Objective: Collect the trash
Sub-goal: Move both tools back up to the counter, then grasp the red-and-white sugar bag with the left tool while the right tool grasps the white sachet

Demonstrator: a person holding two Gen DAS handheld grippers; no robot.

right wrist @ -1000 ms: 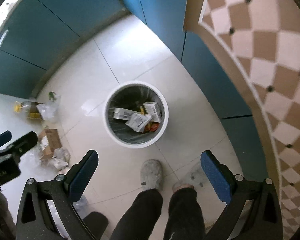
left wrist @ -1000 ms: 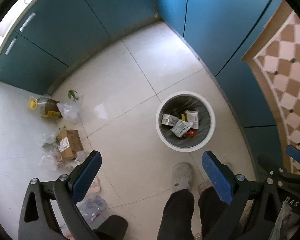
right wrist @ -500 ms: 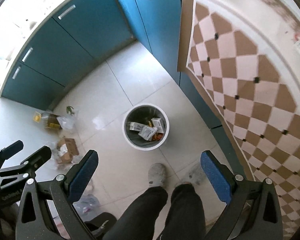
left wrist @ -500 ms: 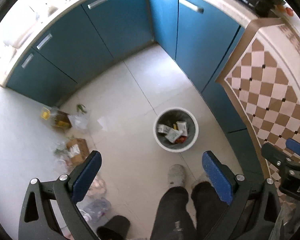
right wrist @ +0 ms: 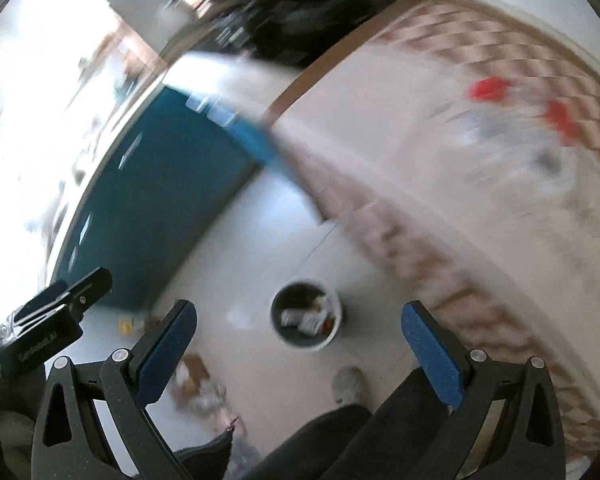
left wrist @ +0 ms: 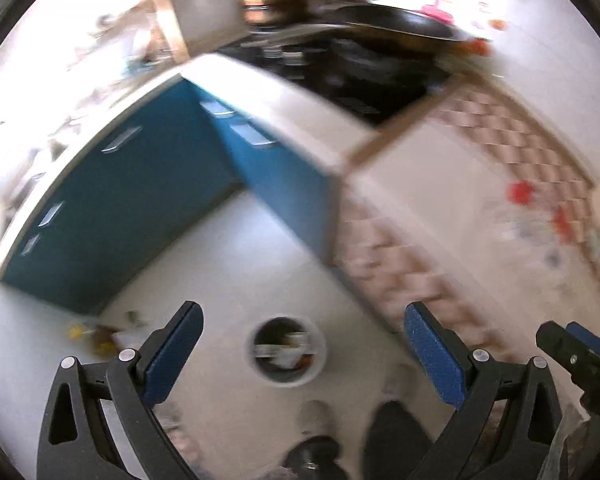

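Observation:
Far below on the pale floor stands a round white trash bin with several wrappers inside. Loose trash lies on the floor to its left, with a cardboard box among wrappers in the right wrist view. My left gripper is open and holds nothing, high above the bin. My right gripper is also open and holds nothing. Both views are blurred by motion. A red and pale blurred litter patch lies on the checked table.
Blue cabinets under a white counter run along the back. A checked tablecloth table fills the right. A person's dark trousers and grey slippers are at the bottom. The other gripper shows at the edge.
Both grippers have risen well above the floor and tilted up; the bin looks much smaller, and the counter and table top have come into view. Both stay open.

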